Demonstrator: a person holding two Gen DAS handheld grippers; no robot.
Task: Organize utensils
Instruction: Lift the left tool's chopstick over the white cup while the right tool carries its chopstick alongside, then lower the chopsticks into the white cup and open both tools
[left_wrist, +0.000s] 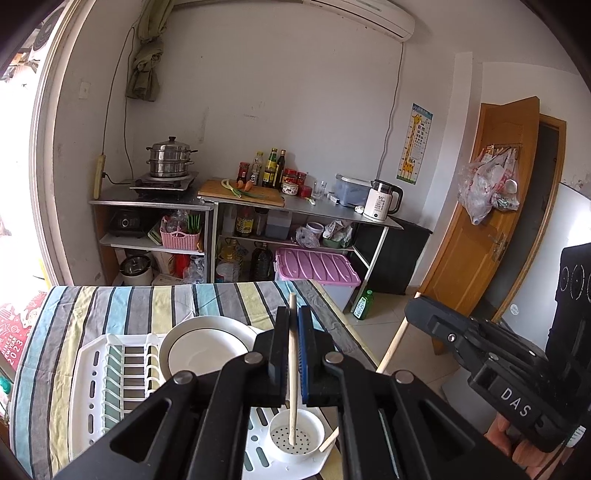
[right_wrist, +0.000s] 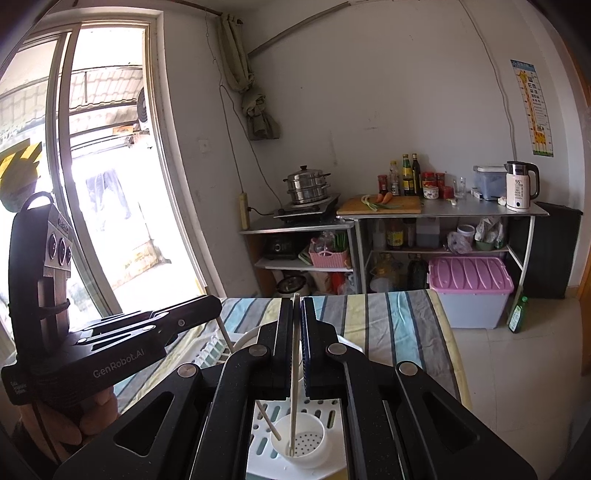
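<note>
My left gripper (left_wrist: 294, 314) is shut on a wooden chopstick (left_wrist: 293, 387) held nearly upright, its lower tip inside the white perforated cup (left_wrist: 314, 424) of the white dish rack (left_wrist: 92, 369). A white plate (left_wrist: 207, 347) stands in the rack. To the right, the right gripper (left_wrist: 417, 306) grips a second chopstick (left_wrist: 393, 341). In the right wrist view my right gripper (right_wrist: 296, 306) is shut on a pale chopstick (right_wrist: 294, 387) that reaches down into the cup (right_wrist: 312, 448). The left gripper (right_wrist: 218, 306) is at the left, and its chopstick (right_wrist: 269, 422) leans into the same cup.
The rack sits on a table with a striped cloth (left_wrist: 147, 306). Beyond the table's far edge are metal kitchen shelves (left_wrist: 295, 206), a pink-lidded bin (left_wrist: 317, 266) and a green bottle (left_wrist: 364, 304) on the floor. A wooden door (left_wrist: 491, 206) stands at the right.
</note>
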